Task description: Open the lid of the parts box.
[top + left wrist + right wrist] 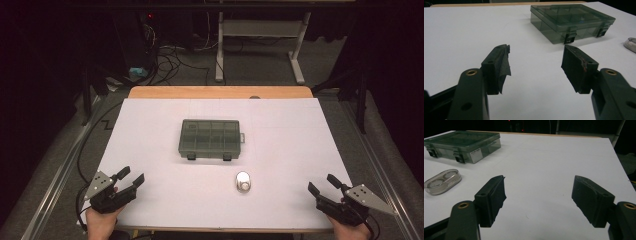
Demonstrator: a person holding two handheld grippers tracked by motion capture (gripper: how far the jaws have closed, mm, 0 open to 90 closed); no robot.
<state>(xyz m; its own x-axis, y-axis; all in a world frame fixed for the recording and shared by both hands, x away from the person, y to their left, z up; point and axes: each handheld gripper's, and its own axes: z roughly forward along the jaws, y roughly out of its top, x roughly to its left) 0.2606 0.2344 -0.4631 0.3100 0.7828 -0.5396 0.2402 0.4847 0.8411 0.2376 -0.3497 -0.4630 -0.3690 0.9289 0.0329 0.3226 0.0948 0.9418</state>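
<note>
A smoky clear compartment box (211,138) lies closed at the middle of the white table, its two black latches facing me. It also appears in the left gripper view, compartment box (571,21), and in the right gripper view, compartment box (461,143). A small clear oval case (243,182) holding round pieces lies in front of the box; the same oval case (442,181) sits left of my right jaws. My left gripper (131,176) rests at the near left corner, open and empty. My right gripper (322,183) rests at the near right corner, open and empty.
The white sheet (150,125) covers a wooden tabletop (220,92) whose far edge shows. Beyond the table stand a white desk frame (260,45) and loose cables on a grey floor. Metal rails run along both sides of the table.
</note>
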